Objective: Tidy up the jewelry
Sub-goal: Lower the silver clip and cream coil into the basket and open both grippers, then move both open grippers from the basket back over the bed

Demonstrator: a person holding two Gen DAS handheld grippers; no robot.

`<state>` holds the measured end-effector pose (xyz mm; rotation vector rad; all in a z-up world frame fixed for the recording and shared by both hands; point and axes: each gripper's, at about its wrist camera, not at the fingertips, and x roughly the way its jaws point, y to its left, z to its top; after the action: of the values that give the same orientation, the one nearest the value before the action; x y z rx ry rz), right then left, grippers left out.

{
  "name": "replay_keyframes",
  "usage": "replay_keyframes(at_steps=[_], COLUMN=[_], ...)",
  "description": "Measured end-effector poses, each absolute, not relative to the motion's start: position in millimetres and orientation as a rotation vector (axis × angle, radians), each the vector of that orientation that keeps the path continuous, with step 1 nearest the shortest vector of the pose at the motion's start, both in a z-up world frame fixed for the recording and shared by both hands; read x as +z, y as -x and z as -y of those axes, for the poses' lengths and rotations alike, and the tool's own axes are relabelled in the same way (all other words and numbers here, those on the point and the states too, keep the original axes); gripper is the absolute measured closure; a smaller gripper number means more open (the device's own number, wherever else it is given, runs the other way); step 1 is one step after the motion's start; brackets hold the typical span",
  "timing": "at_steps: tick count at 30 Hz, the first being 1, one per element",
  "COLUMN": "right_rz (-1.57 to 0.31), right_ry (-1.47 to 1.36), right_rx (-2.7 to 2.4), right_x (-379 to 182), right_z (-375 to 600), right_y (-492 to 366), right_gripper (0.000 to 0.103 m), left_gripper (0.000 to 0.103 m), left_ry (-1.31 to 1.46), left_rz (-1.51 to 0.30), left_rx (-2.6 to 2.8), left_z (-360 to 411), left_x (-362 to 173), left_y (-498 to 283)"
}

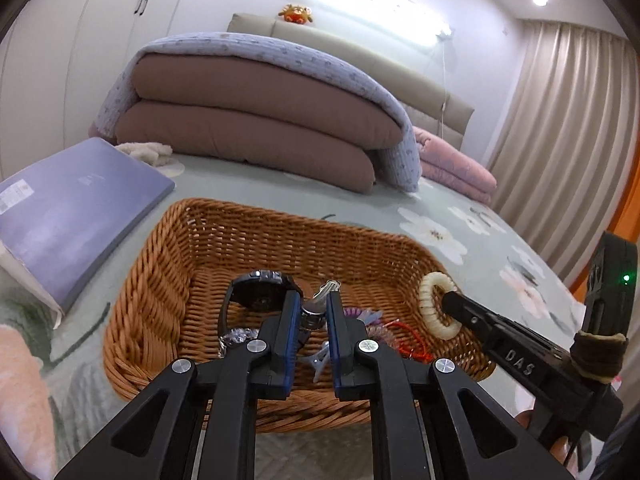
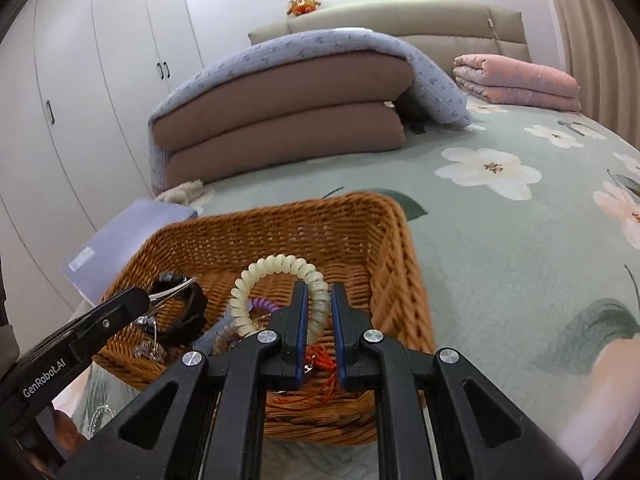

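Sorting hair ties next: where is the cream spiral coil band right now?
The cream spiral coil band is pinched in the right gripper, held above the woven wicker basket, toward its right side.

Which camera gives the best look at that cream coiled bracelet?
The right wrist view: the cream coiled bracelet arches in the middle, pinched by the right gripper. The left wrist view shows it smaller, at the side, over the wicker basket.

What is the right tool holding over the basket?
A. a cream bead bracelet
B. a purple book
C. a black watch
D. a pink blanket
A: the right tool is shut on the cream bead bracelet, its pads pinching the beads above the basket.
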<state>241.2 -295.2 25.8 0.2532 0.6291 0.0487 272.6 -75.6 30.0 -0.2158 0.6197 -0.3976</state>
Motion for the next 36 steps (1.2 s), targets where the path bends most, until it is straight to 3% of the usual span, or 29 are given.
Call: replay_keyframes(at_steps=[6, 8, 10, 11, 12, 24, 30, 34, 36], right_rz=[-0.644, -0.632, -0.611, -0.598, -0.589, -0.544, -0.514, -0.579, -0.626], right_ry=[-0.294, -0.319, -0.329, -0.328, -0.324, -0.304, -0.319, -0.333, -0.342], right_rx=[0.065, 0.078, 0.083, 0.084, 0.083, 0.085, 0.075, 0.138, 0.206], right_x=[19, 19, 23, 25, 27, 37, 50, 41, 31], right_z=[304, 309, 311, 312, 311, 305, 302, 290, 280], right_y=[-244, -242, -237, -234, -232, -219, -164, -119, -97], right_gripper=[0.088, 0.078, 0.072, 0.072, 0.072, 0.072, 0.072, 0.048, 0.047], left_gripper=[0.09, 0.089, 0.08, 0.068, 0.063, 0.063, 0.062, 0.057, 0.05], left_ry=[0.194, 0.199, 0.229, 0.237, 0.237, 0.248, 0.239, 0.193, 0.152], left_rz=[-0.629, -0.627, -0.629, -0.621, -0.604, -0.548, -0.497, -0.459, -0.463], left_rx=[-0.407, -0.415, -0.438, -0.439, -0.43, -0.379, -0.324, -0.253, -0.146], left_z=[81, 81, 77, 76, 74, 62, 47, 22, 5], left_x=[26, 27, 28, 30, 32, 43, 66, 81, 80], left_y=[-273, -272, -271, -270, -267, -253, -208, -165, -151])
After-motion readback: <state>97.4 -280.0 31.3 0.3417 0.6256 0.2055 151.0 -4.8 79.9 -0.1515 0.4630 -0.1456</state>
